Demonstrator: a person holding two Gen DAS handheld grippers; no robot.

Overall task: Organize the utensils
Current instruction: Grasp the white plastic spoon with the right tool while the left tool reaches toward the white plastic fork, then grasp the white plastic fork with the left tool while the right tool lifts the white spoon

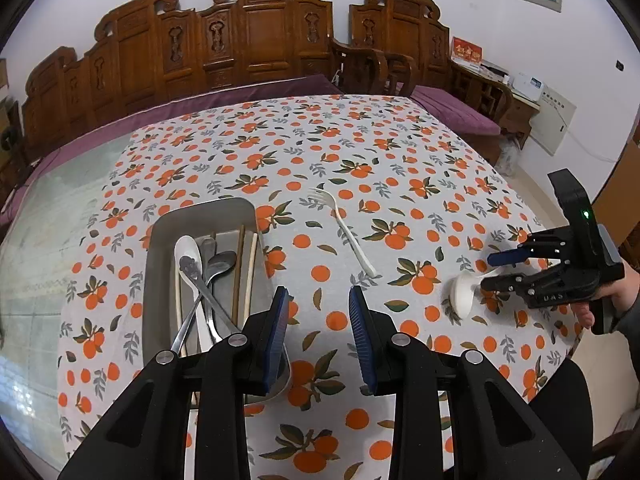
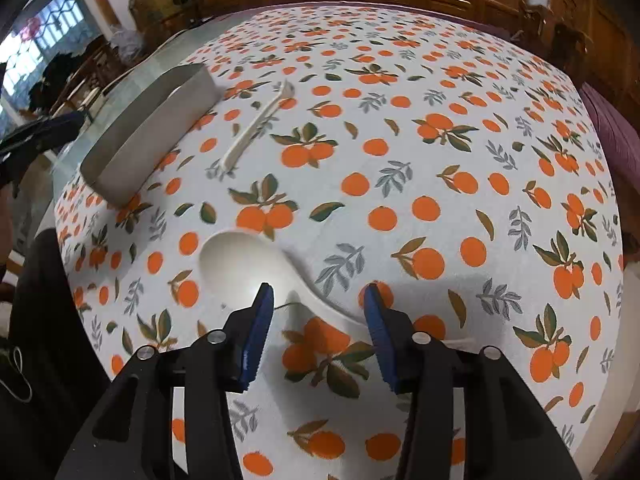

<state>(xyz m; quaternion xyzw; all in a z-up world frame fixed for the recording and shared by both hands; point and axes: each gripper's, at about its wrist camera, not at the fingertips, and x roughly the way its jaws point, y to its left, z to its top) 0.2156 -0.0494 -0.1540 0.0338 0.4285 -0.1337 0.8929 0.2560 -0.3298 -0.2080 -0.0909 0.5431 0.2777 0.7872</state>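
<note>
Faintly, "UAS" on right gripper [image 1: 494, 270].

The cloth [image 2: 400, 208] on the worktop is white with a pattern of orange fruits, dark green and brown leaves, and grey twigs. Just ahead of the right gripper [image 2: 318, 334], whose body is black with blue pads [image 2: 256, 344], lies a plain white spoon [image 2: 256, 264]. Farther ahead and to its left lies a cream-white fork [image 2: 256, 124], and beside it stands a grey metal tray [image 2: 148, 136]. The left gripper [image 1: 318, 336] is also black with blue pads. Ahead of it to the left, the tray holds silver spoons [image 1: 216, 268], one white spoon and brown and pale chopsticks [image 1: 244, 272].
</note>
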